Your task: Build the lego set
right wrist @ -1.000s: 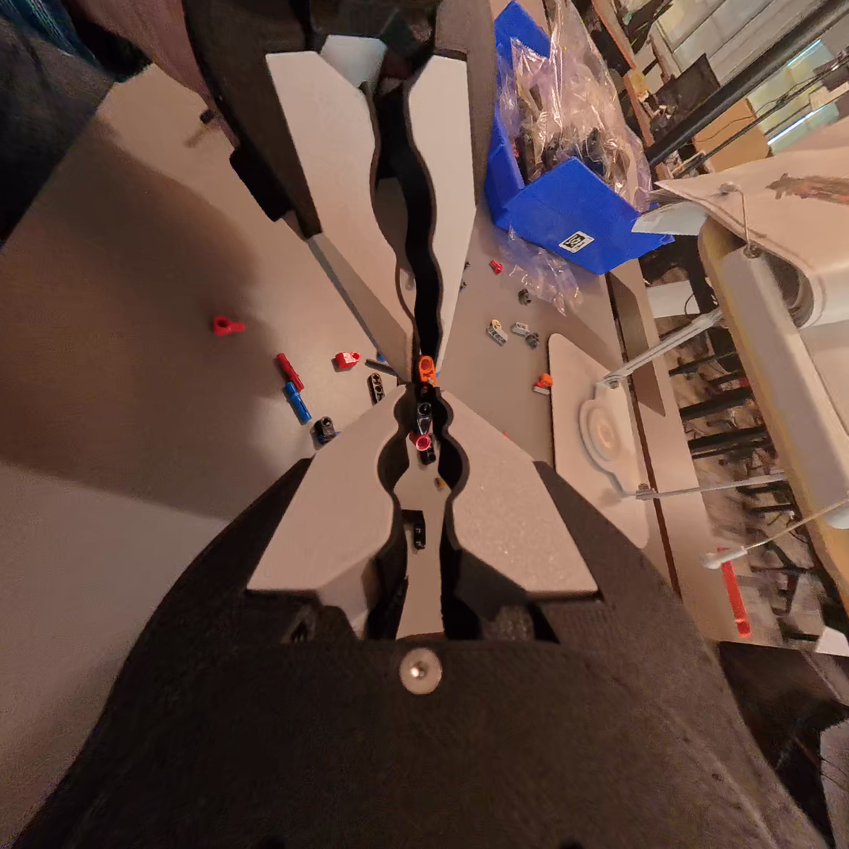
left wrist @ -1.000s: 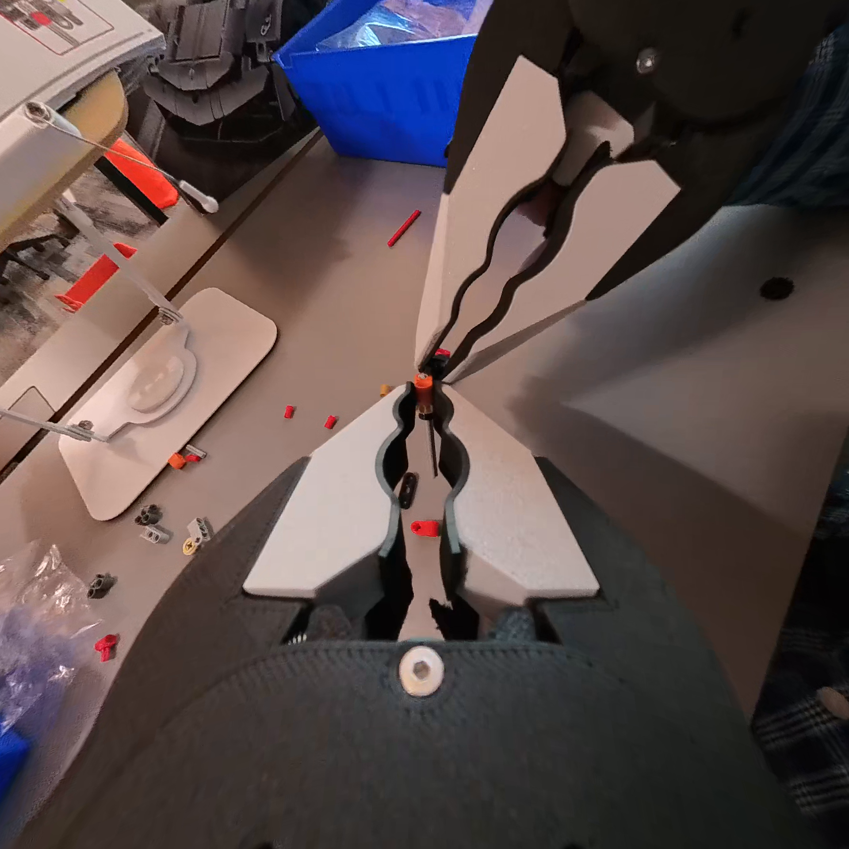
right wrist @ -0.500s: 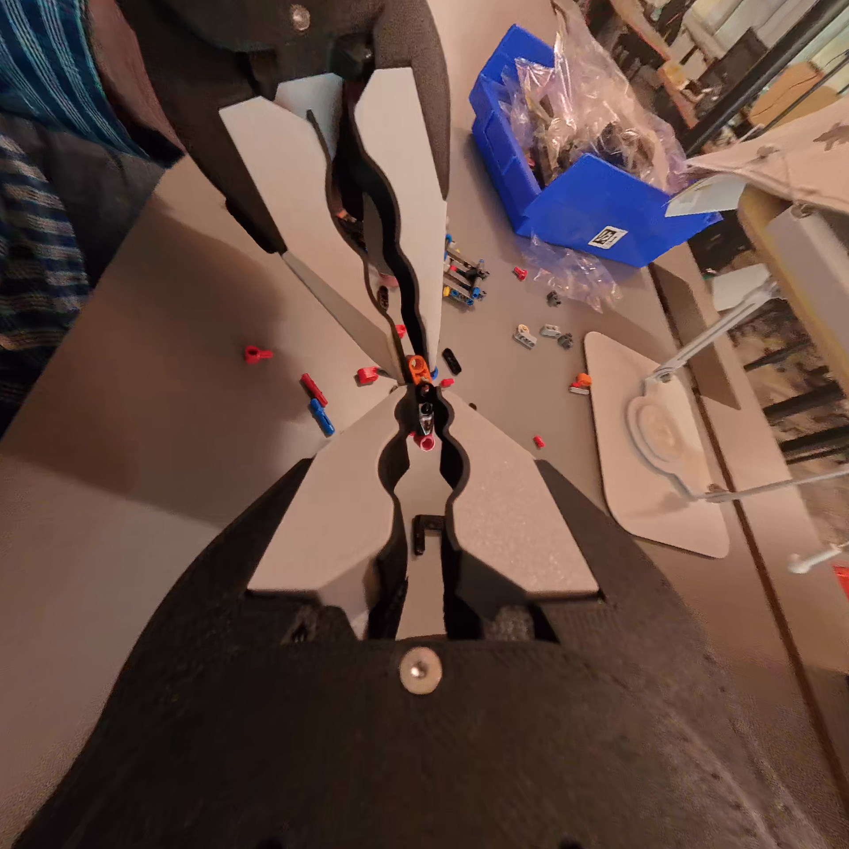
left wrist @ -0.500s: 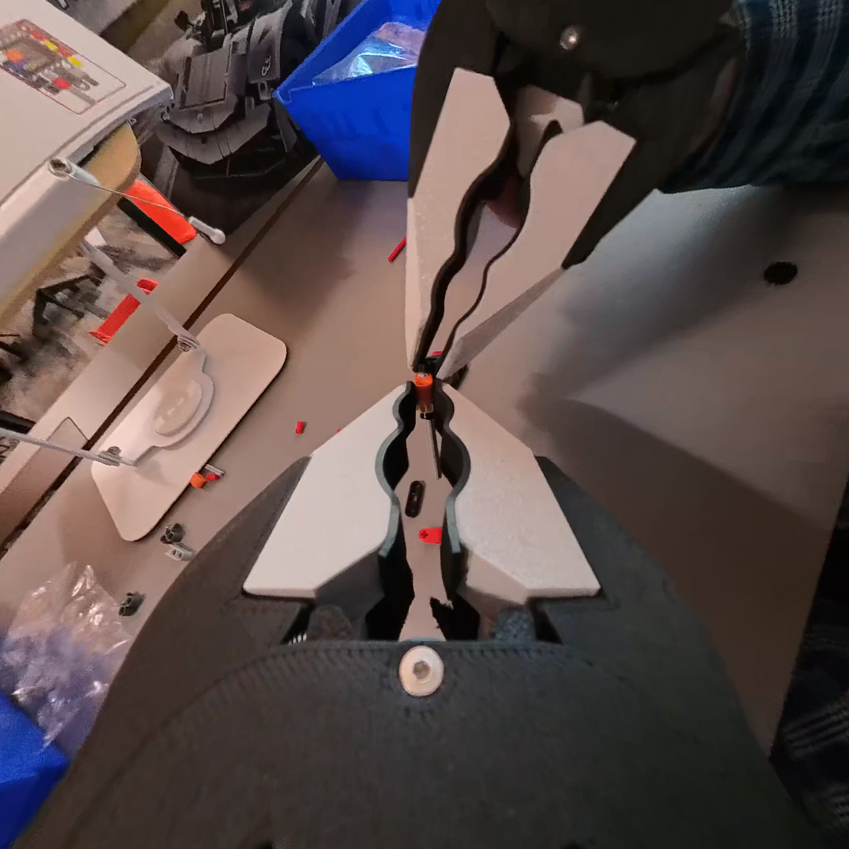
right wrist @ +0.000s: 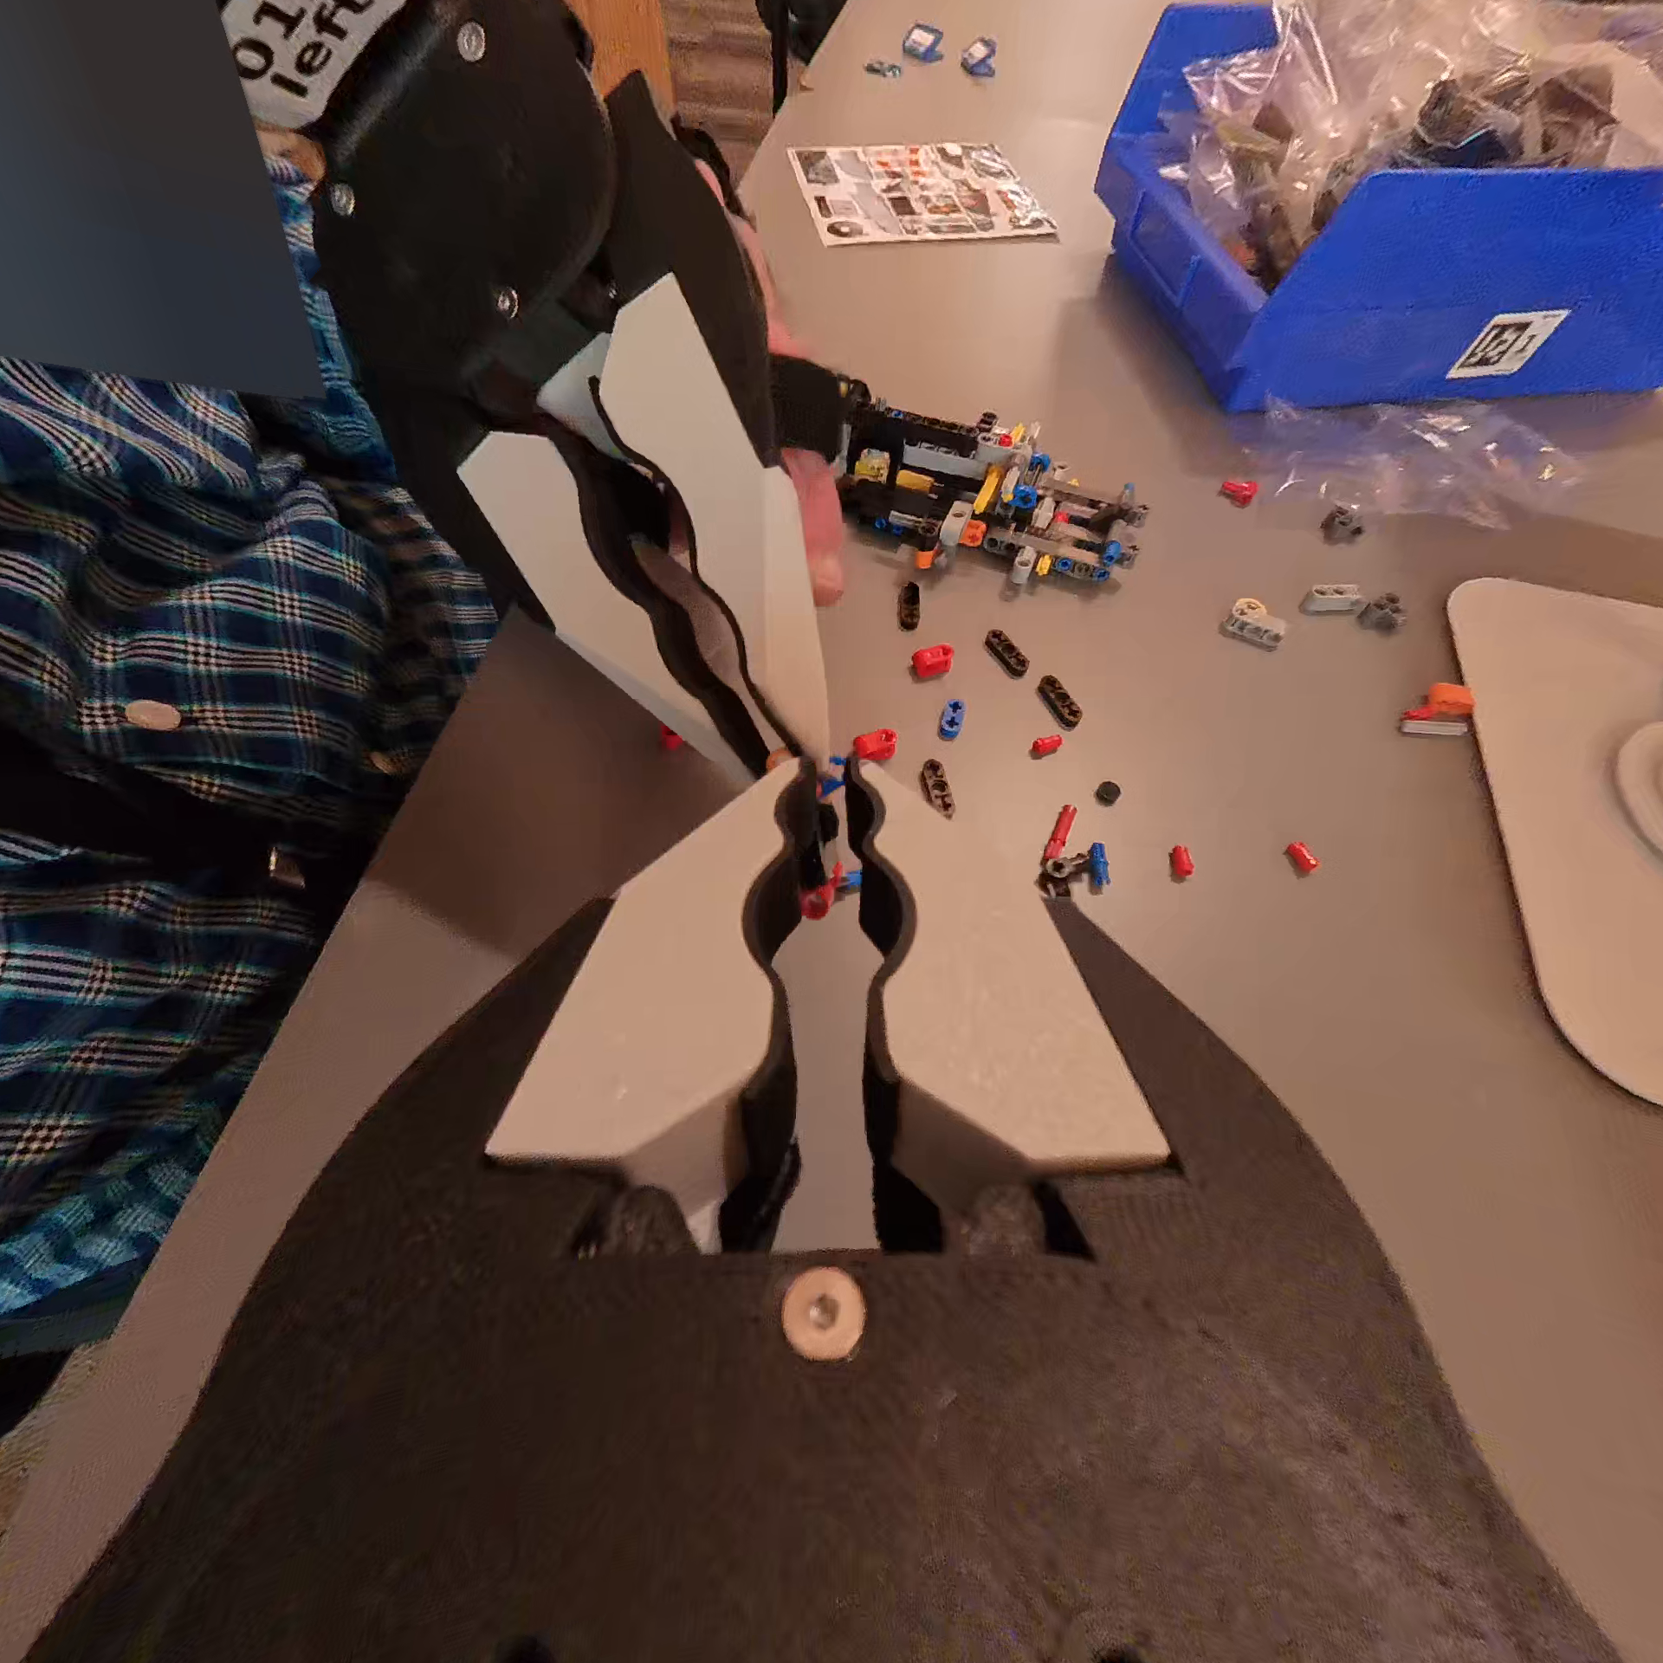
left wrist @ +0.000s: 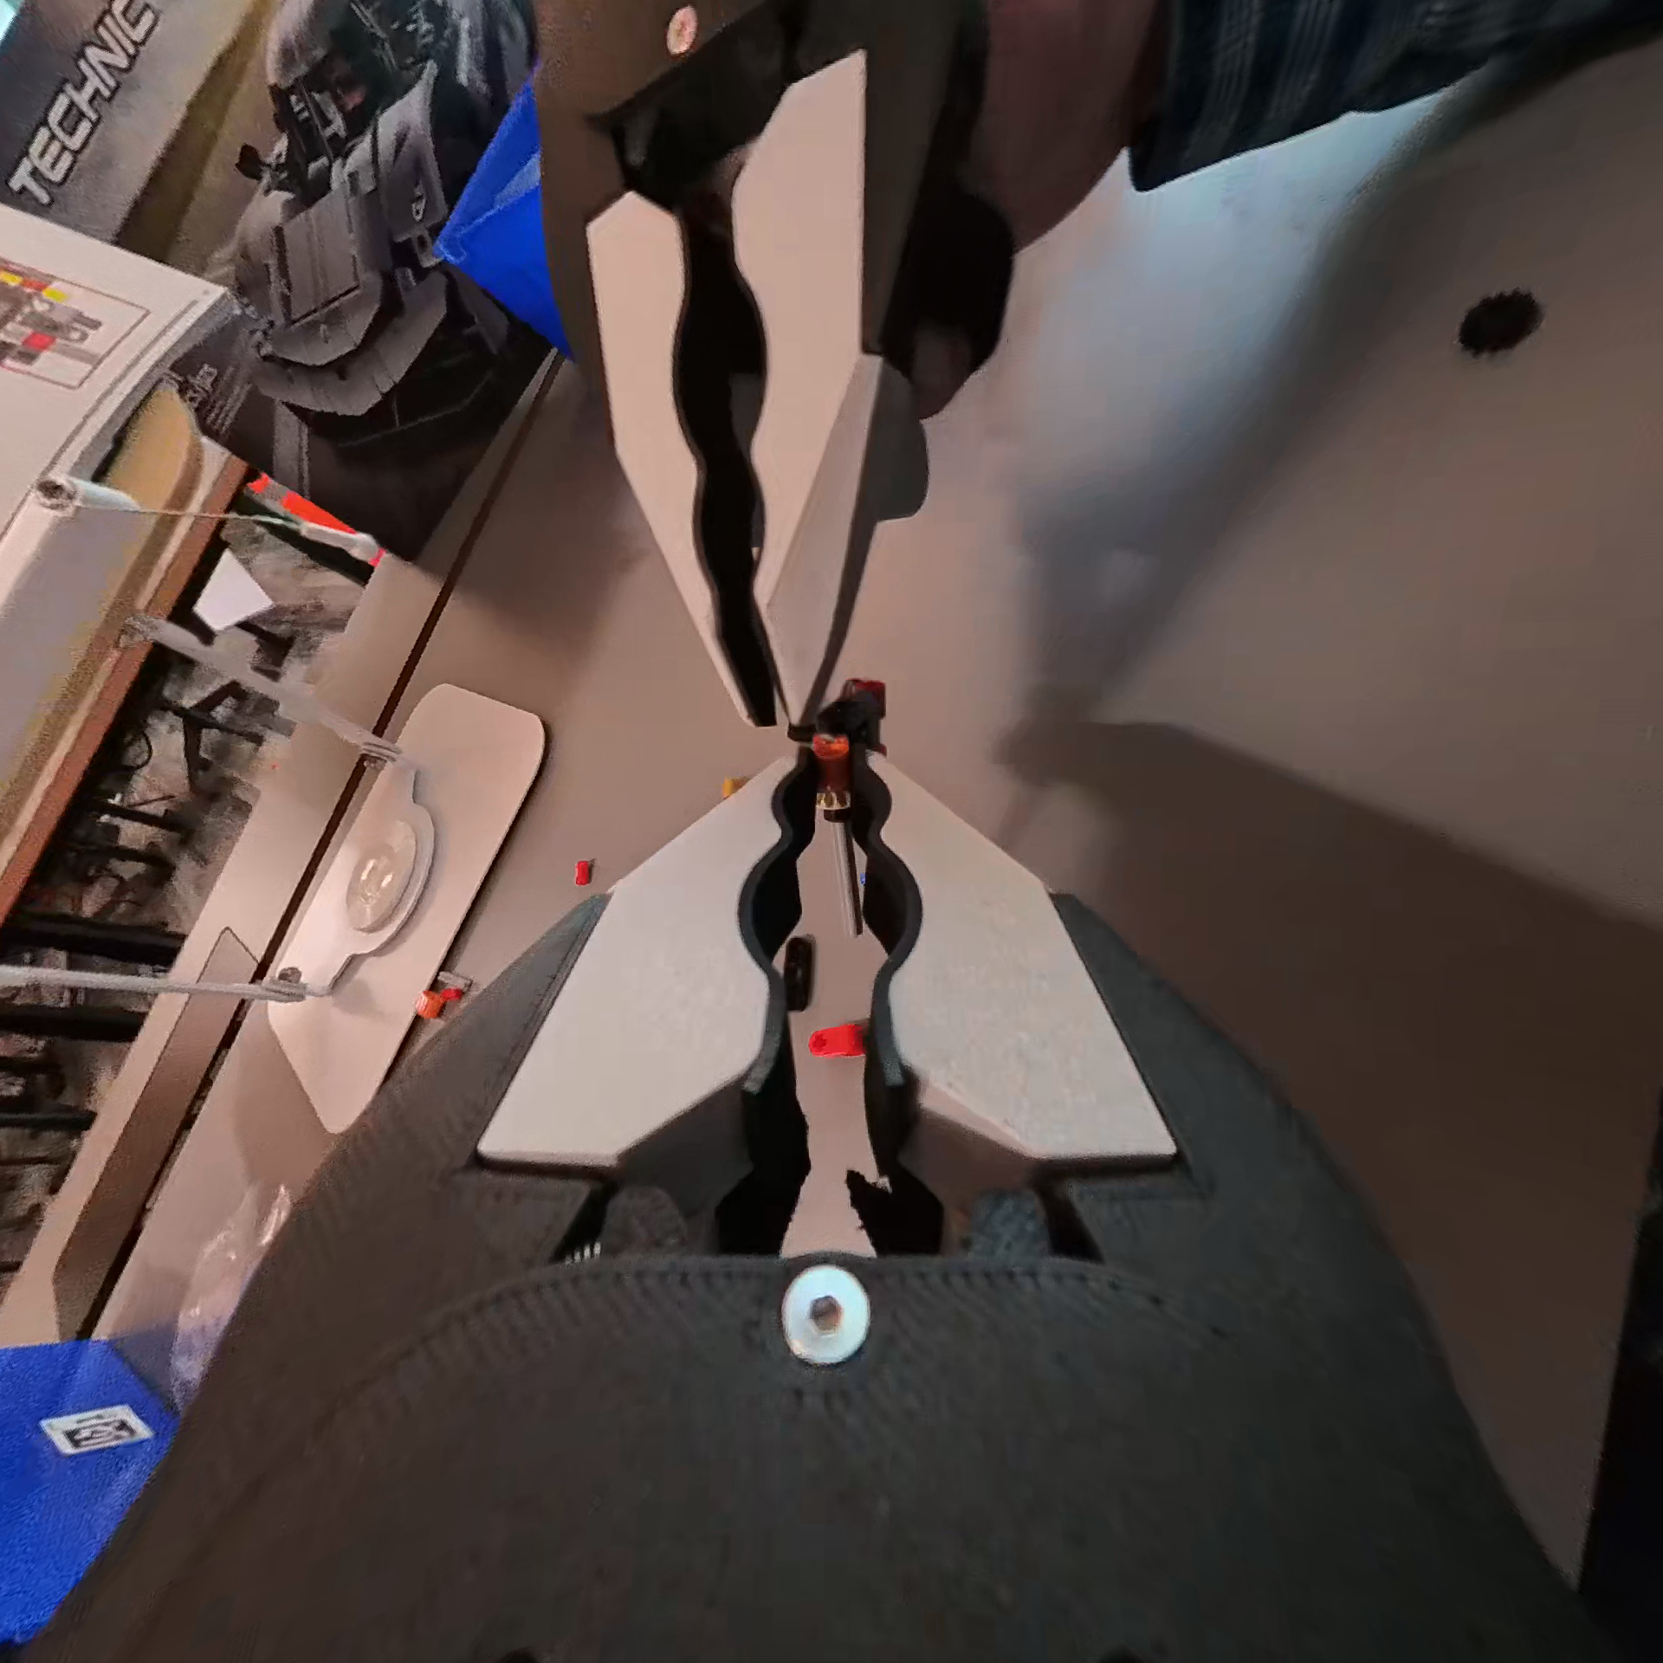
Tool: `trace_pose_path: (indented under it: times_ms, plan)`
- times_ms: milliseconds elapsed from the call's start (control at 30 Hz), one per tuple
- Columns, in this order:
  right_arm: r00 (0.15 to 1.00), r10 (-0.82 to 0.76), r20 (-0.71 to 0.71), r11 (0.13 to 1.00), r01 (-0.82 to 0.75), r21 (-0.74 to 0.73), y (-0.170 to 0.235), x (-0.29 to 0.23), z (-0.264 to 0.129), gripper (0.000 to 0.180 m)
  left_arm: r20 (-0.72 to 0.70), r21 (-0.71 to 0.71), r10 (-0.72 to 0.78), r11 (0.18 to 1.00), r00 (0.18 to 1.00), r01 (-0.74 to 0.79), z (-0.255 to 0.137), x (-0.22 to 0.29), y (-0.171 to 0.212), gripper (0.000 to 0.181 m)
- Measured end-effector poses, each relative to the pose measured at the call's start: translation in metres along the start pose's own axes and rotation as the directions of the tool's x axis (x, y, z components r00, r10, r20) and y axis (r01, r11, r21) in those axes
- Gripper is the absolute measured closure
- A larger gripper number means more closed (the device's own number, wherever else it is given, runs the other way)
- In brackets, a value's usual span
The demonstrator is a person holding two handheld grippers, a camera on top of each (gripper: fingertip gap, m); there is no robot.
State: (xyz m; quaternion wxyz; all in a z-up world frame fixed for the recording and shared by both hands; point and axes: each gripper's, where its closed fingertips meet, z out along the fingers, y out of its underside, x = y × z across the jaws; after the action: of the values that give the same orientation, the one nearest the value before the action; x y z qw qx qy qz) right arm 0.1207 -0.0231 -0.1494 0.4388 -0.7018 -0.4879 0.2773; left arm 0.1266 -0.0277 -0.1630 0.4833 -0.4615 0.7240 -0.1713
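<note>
My left gripper [left wrist: 832, 765] is shut on a small orange connector [left wrist: 830, 754] with a thin dark axle [left wrist: 846, 886] running back between its fingers. My right gripper [right wrist: 823, 776] is shut on a small black piece with red and blue pins [right wrist: 817, 864]. The two grippers meet tip to tip above the table. The right gripper [left wrist: 792, 715] comes in from the top in the left wrist view, and the left gripper [right wrist: 792, 754] from the upper left in the right wrist view. A partly built Lego assembly [right wrist: 990, 495] lies on the grey table behind them.
Several loose red, blue, black and grey pieces [right wrist: 1057, 702] are scattered on the table. A blue bin of bagged parts [right wrist: 1395, 270] stands at the back right, with a printed sheet [right wrist: 918, 193] beside it. A white stand base [right wrist: 1575, 810] lies to the right and the set's box [left wrist: 342, 225] at the left. The grippers are tip to tip, or close to it. Left tips and right tips are each some 20 centimetres from the partly built Lego assembly [right wrist: 990, 495].
Both grippers stay shut and tip to tip. The pair has swung and tilted, so the right wrist view now looks across the table at the assembly. The held pieces look pressed closer together.
</note>
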Motion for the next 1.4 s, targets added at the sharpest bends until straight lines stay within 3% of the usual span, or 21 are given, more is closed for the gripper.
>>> trace_pose_path:
  times_ms: [600, 767, 1067, 1400]
  plan:
    - [1.0, -0.006, 0.017, 0.992, 0.008, -0.125, 0.03, -0.009, 0.01, 0.175, -0.012, -0.026, 0.076, 0.997, 0.997, -0.076, 0.011, 0.02, 0.013, 0.175]
    - [0.997, -0.073, 0.008, 0.985, 0.074, -0.159, 0.035, -0.012, 0.008, 0.167, 0.002, -0.008, 0.034, 0.999, 0.999, -0.034, 0.007, 0.015, 0.011, 0.175]
    - [0.986, -0.159, -0.045, 0.977, 0.151, -0.152, 0.032, -0.012, 0.012, 0.176, 0.001, -0.003, 0.034, 0.999, 0.999, -0.034, 0.006, 0.016, 0.011, 0.175]
    - [0.999, 0.002, -0.044, 0.994, -0.007, -0.108, 0.036, -0.012, 0.015, 0.176, 0.025, -0.009, 0.092, 0.996, 0.995, -0.092, 0.006, 0.019, 0.015, 0.175]
